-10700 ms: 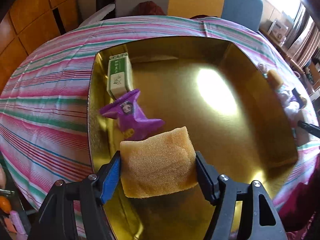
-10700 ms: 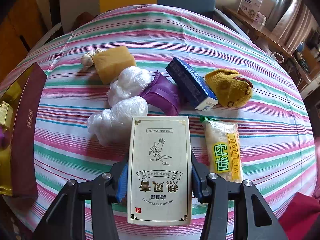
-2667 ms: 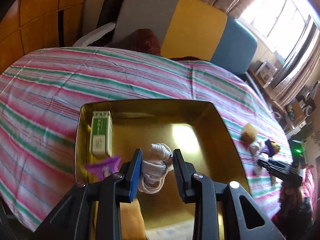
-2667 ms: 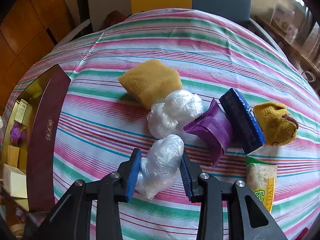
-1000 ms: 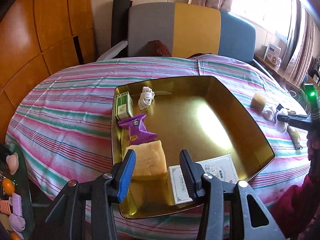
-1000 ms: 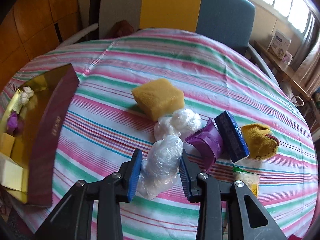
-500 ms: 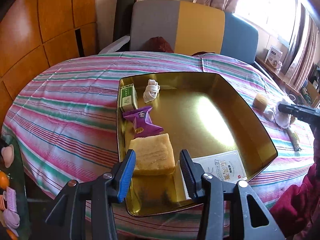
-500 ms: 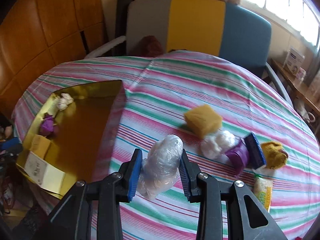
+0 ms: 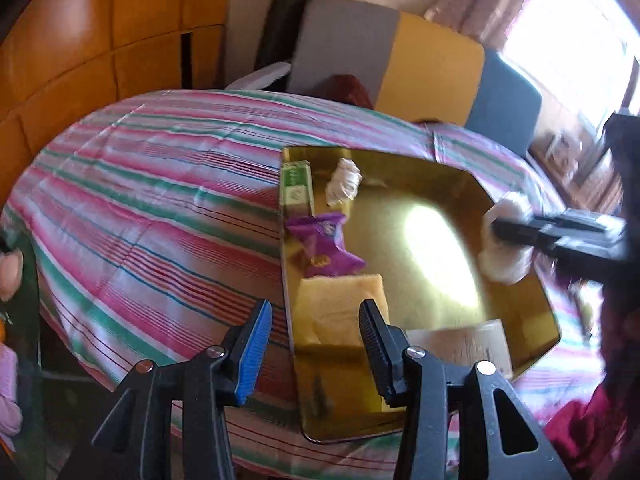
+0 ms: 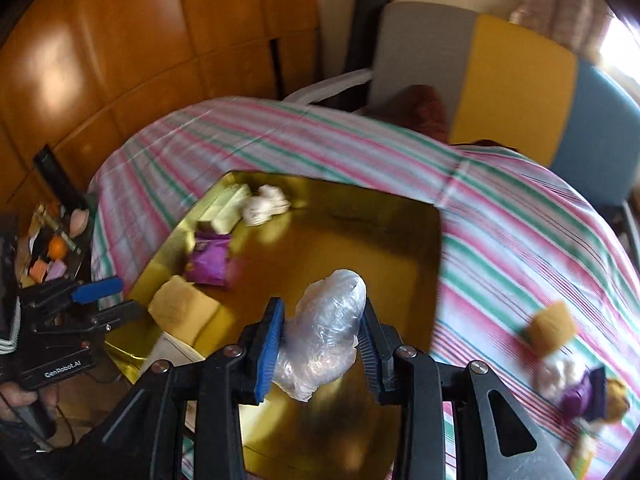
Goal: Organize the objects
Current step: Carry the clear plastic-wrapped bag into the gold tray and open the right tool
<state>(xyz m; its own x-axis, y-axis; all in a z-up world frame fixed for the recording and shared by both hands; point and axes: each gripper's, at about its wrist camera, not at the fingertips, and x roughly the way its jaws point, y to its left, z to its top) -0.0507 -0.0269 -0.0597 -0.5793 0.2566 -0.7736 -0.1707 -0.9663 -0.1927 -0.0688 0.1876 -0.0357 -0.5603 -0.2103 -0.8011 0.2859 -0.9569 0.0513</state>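
- Presently, right gripper pinches a crumpled plastic bag between both jaws, lower centre of frame, above the gold tray.
- Left gripper has its jaws spread, holding nothing, at the tray's near-left edge.
- Down the tray's left side: green box, white bundle, purple packet, sponge.
- Striped cloth lies under the tray.

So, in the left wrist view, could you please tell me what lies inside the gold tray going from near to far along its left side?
Yellow sponge → purple snack packet → green and white box, all against the left wall of the gold tray.
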